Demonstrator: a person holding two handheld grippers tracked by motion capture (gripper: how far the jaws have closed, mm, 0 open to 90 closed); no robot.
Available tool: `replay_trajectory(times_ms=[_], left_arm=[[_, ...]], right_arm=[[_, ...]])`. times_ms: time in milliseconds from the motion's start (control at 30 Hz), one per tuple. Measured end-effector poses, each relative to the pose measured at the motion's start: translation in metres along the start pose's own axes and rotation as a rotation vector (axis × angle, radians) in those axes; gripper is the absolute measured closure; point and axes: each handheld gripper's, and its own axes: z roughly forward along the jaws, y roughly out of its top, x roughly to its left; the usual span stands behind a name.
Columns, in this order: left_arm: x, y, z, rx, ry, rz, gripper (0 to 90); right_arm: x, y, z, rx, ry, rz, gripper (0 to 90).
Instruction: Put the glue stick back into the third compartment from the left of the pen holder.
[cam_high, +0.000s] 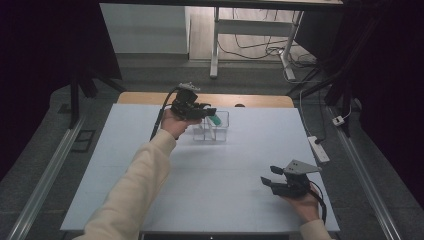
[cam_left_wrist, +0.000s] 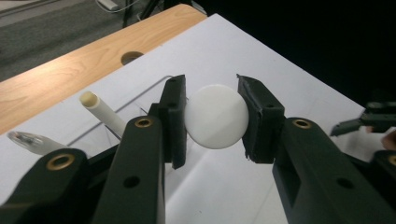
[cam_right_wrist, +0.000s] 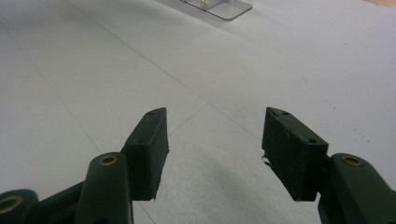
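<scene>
High view: the left gripper (cam_high: 212, 111) is hovering over the clear rack (cam_high: 212, 131) near the table's (cam_high: 125, 165) far edge.
Left grip: clamping a white-capped tube (cam_left_wrist: 215, 115).
Right gripper (cam_right_wrist: 212, 140): idling wide, empty, near corner.
Progress: two tubes (cam_left_wrist: 100, 110) standing racked; this one awaiting insertion.

Left gripper (cam_high: 209, 112) raised, jaws clamped; right gripper (cam_high: 269, 177) low, jaws apart.

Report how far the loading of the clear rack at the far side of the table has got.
Done: the clear rack already holds a cream tube and a clear one, both leaning. In hand: the left tool is closed on a white round-ended piece, held up by the rack. Left: setting that piece down there, probably. The right tool waits open over the white table, holding nothing.
</scene>
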Motion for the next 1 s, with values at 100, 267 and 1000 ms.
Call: replay_trajectory(times_ms=[100, 267, 1000], left_arm=[[0.003, 0.003, 0.004, -0.007, 0.018, -0.015, 64.5], [0.009, 0.007, 0.014, 0.012, 0.056, -0.025, 64.5], [0.012, 0.01, 0.045, 0.021, 0.027, -0.002, 48.7]], right_arm=[[0.0, 0.0, 0.0, 0.0, 0.001, 0.001, 40.3], [0.001, 0.0, 0.0, 0.001, 0.003, 0.0, 40.2], [0.001, -0.002, 0.0, 0.001, 0.015, 0.011, 39.6]])
